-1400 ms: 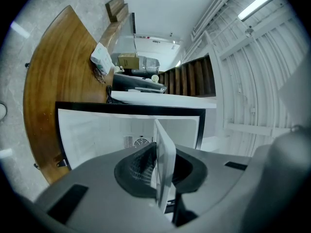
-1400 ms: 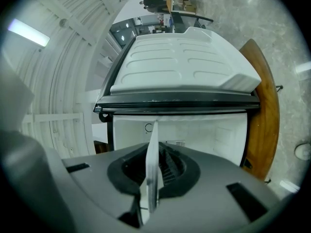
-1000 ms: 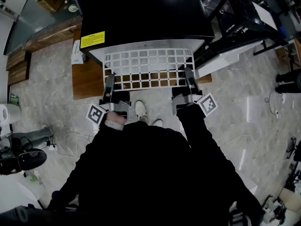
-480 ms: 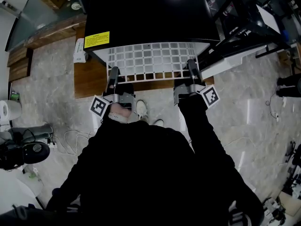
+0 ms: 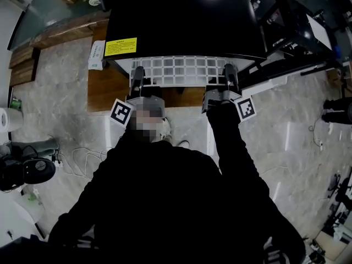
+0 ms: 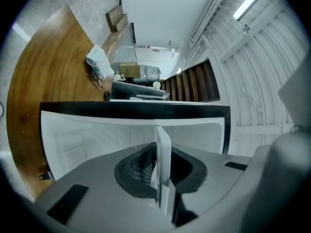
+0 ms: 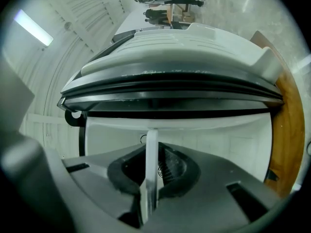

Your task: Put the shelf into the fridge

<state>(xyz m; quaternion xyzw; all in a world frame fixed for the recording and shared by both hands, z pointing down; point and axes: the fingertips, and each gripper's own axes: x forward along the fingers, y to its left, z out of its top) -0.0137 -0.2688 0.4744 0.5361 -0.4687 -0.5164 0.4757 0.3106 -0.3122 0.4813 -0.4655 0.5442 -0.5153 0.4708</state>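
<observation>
At the fridge opening: the white wire shelf (image 5: 181,70) lies flat, its far part under the top of the black fridge (image 5: 176,15) and its near rows of grid sticking out toward the person.
Left tongs (image 5: 137,76): closed to a narrow gap on the shelf's near edge, close to its left corner. In the left gripper view the shelf (image 6: 163,154) shows as a thin white strip standing between the two dark pads of the left tongs (image 6: 163,178), both pressed on it.
Right tongs (image 5: 230,76): closed in the same way on the near edge, close to the right corner. In the right gripper view the shelf's white strip (image 7: 151,149) is clamped between the pads of the right tongs (image 7: 149,183).
Marker cubes: one on each pair of tongs, left (image 5: 121,113) and right (image 5: 246,108), just behind the grip.
Fridge interior: white walls (image 6: 97,135) show beyond the held edge in both gripper views.
Fridge door: open at the person's right, its white inner lining (image 7: 194,47) facing the right tongs.
Yellow label (image 5: 121,47): on the fridge's front edge, left side.
Wooden platform (image 5: 104,87): beneath the fridge front, on the marbled floor (image 5: 60,92).
White carton (image 5: 96,55): on the platform, just left of the fridge.
Person: dark sleeves, the right sleeve (image 5: 231,142) reaching to the right tongs.
</observation>
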